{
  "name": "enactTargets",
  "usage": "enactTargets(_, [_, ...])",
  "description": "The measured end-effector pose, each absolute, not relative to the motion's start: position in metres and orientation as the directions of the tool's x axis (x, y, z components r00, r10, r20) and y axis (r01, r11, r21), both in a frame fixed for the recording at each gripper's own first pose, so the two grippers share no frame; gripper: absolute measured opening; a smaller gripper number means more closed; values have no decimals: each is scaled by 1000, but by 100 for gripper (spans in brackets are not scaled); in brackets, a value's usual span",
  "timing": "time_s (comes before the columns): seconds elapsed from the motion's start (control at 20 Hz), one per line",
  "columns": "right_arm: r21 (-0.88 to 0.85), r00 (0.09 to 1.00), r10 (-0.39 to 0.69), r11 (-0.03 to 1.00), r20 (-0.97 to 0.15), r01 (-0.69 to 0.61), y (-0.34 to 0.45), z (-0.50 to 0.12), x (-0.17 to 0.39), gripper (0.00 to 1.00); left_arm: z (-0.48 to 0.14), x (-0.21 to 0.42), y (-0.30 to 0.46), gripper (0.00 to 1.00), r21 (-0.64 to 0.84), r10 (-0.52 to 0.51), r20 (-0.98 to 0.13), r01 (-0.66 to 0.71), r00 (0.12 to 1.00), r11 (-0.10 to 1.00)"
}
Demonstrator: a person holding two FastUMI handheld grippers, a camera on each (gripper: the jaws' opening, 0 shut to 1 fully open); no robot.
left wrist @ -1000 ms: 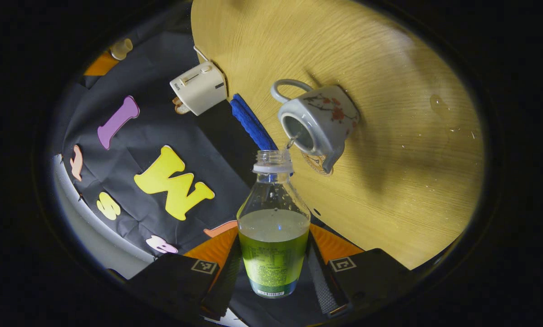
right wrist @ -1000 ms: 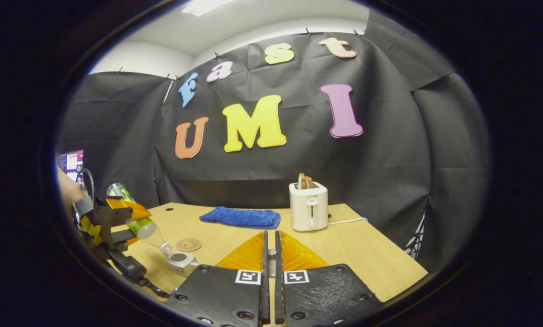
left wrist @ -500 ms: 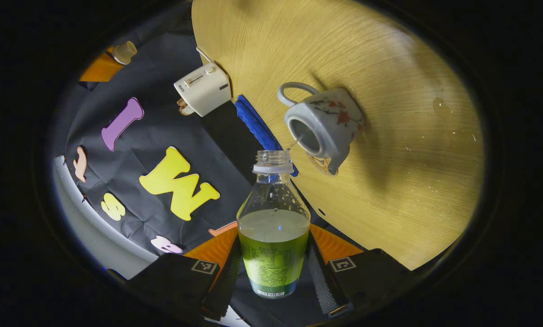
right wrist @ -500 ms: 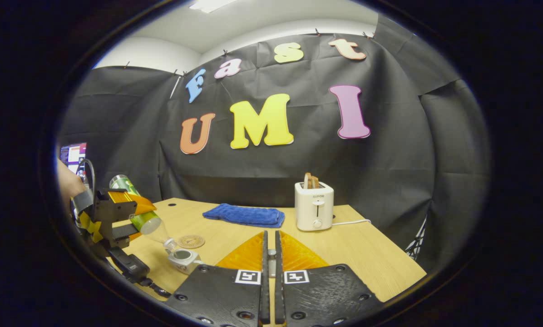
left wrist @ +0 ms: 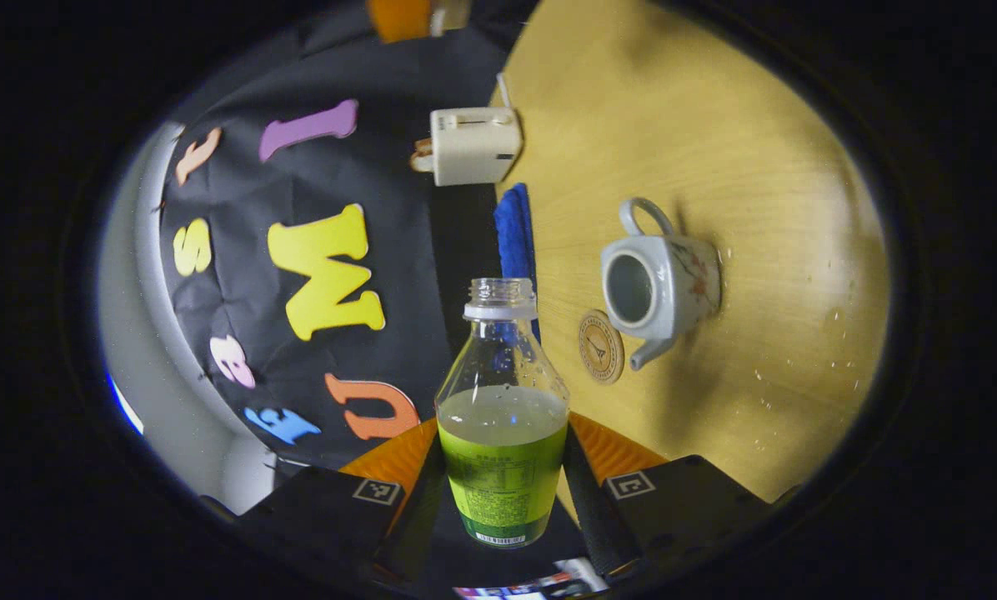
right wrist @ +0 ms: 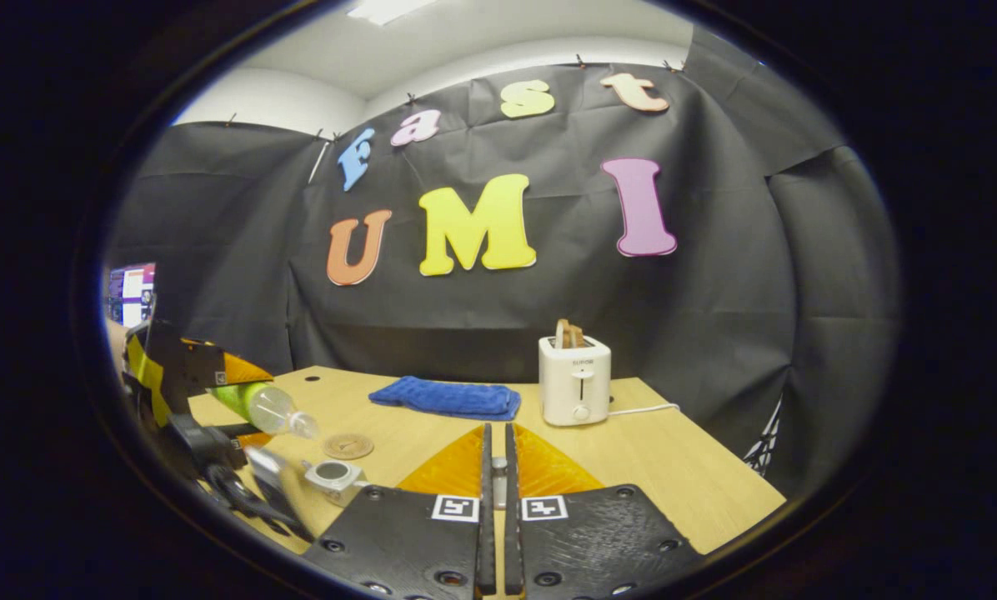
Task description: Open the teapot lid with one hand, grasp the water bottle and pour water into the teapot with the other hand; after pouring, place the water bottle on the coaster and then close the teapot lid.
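Observation:
My left gripper [left wrist: 503, 433] is shut on a clear water bottle [left wrist: 503, 467] with a green label, uncapped and part full. In the right gripper view that bottle [right wrist: 263, 406] lies nearly level in the left gripper [right wrist: 173, 392], its mouth just above and left of the teapot [right wrist: 332, 475]. The white flowered teapot [left wrist: 661, 279] stands open on the wooden table, lid off. A round coaster [left wrist: 601, 346] lies beside its spout. My right gripper [right wrist: 498, 467] is held above the table, shut on the small teapot lid [right wrist: 498, 472], mostly hidden between the fingers.
A white toaster [right wrist: 574, 390] and a folded blue cloth [right wrist: 446, 397] sit at the back of the table [right wrist: 673, 467]. Water drops [left wrist: 832, 333] dot the wood beyond the teapot. A screen [right wrist: 132, 292] glows at far left.
The left gripper has tipped the bottle back from steeply tilted to nearly level and drawn its mouth away from the teapot. The thin stream of water has stopped. The right gripper stayed put.

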State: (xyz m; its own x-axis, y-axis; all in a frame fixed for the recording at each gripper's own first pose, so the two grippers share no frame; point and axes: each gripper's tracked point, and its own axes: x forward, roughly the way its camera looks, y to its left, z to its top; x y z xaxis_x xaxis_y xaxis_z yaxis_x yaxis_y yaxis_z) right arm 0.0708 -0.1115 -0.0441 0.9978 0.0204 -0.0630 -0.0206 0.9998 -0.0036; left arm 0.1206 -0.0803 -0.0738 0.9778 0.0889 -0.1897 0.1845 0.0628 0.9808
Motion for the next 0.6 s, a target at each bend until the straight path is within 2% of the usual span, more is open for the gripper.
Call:
enactTargets(0.15, [6, 997, 33, 999, -70, -32, -101, -47, 70, 4, -65, 119, -72, 74, 926, 64, -152, 120, 986, 359])
enactTargets(0.3, [-15, 997, 28, 999, -77, -29, -87, -50, 72, 5, -78, 118, -66, 74, 779, 18, -166, 120, 986, 616])
enactTargets(0.45, [-22, 995, 35, 999, -90, -37, -66, -57, 74, 4, -85, 114, -44, 74, 590, 24, -164, 78, 986, 804])
enactTargets(0.6, [-6, 992, 60, 998, -108, -61, -39, -66, 77, 4, -76, 111, -32, 75, 421, 7, -93, 33, 996, 906])
